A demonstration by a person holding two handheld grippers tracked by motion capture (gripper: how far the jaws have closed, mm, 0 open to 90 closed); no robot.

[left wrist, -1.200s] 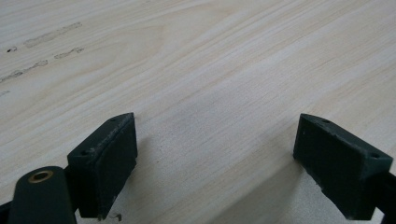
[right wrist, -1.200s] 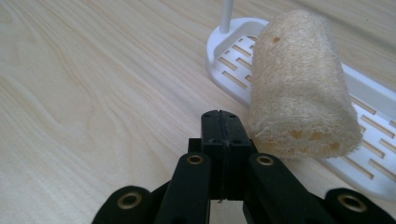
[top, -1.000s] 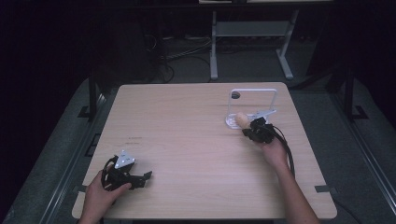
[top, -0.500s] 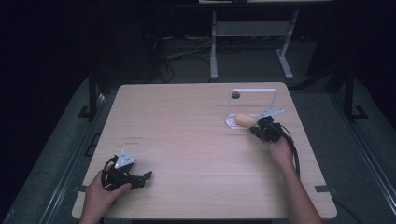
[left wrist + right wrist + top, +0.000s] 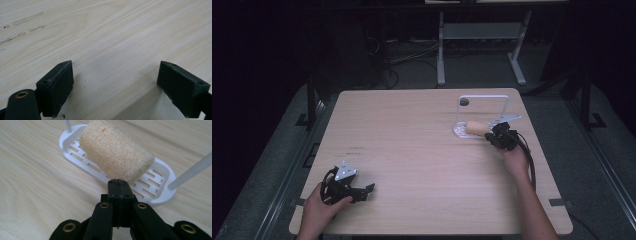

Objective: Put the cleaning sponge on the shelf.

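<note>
Beige fibrous loofah cylinder is lying on the white slotted plastic tray, just ahead of the right gripper, whose jaws are pressing together empty. Any forward nudge risks rolling it off. The left gripper is resting spread wide, holding nothing, on the pale wooden table.

Dim lab or test room, bare wooden table, loose floor cables, metal stand frame

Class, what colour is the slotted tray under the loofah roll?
White; the slotted tray shows best in the right gripper view.
</note>
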